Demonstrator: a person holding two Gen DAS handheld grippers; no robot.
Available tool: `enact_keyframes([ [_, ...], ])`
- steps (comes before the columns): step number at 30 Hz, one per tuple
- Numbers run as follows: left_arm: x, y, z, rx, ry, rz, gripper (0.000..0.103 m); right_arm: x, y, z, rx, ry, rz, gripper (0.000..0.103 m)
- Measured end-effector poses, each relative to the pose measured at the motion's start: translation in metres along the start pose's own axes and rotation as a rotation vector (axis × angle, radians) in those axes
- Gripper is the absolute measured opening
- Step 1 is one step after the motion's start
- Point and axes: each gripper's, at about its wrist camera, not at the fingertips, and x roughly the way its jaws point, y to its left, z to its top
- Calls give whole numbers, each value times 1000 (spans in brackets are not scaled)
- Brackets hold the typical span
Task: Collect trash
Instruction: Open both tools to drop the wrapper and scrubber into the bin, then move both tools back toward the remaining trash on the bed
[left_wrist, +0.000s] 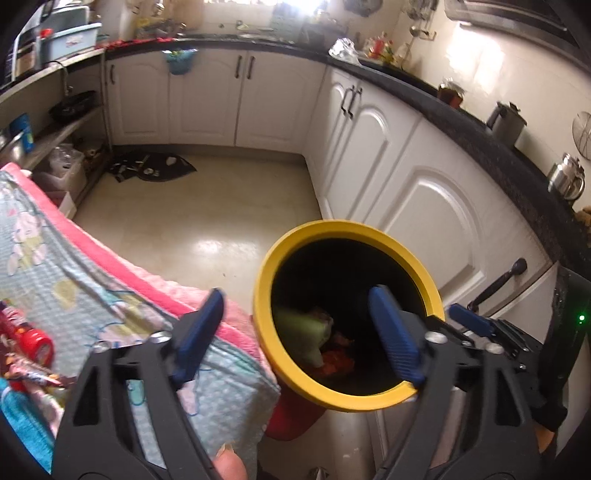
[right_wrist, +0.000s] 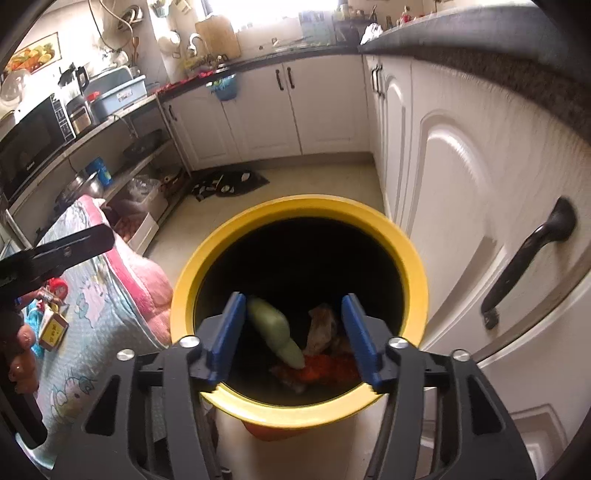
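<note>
The right gripper (right_wrist: 293, 339) hangs over the mouth of the yellow-rimmed bin (right_wrist: 417, 266), its blue pads apart with nothing between them. Below its fingertips, inside the dark bin, lie a pale green piece of trash (right_wrist: 275, 330), a brownish crumpled scrap (right_wrist: 321, 326) and orange-red scraps (right_wrist: 325, 367). The left gripper (left_wrist: 299, 332) is spread wide and empty; its right finger reaches over the bin's opening, its left finger over the patterned cloth (left_wrist: 74, 280) on the desk. More wrappers (left_wrist: 33, 350) lie on that cloth, left of this gripper.
</note>
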Motion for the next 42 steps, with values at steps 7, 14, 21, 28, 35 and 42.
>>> enact_keyframes([
  [7, -42, 15, -1, -36, -80, 41, 93, -33, 8, 7, 16, -91, -3, 78],
  [14, -80, 28, -4, -66, -150, 61, 93, -58, 24, 15, -7, -143, 22, 81],
  [21, -111, 38, -9, -86, -201, 79, 93, -77, 43, 19, -40, -183, 47, 82],
  [28, -133, 46, -17, -108, -231, 93, 93, -88, 60, 20, -72, -202, 78, 83],
  [35, -154, 58, -23, -126, -259, 112, 93, -97, 82, 18, -105, -217, 111, 84],
  [42, -178, 76, -28, -148, -288, 146, 93, -104, 106, 15, -147, -221, 155, 85],
])
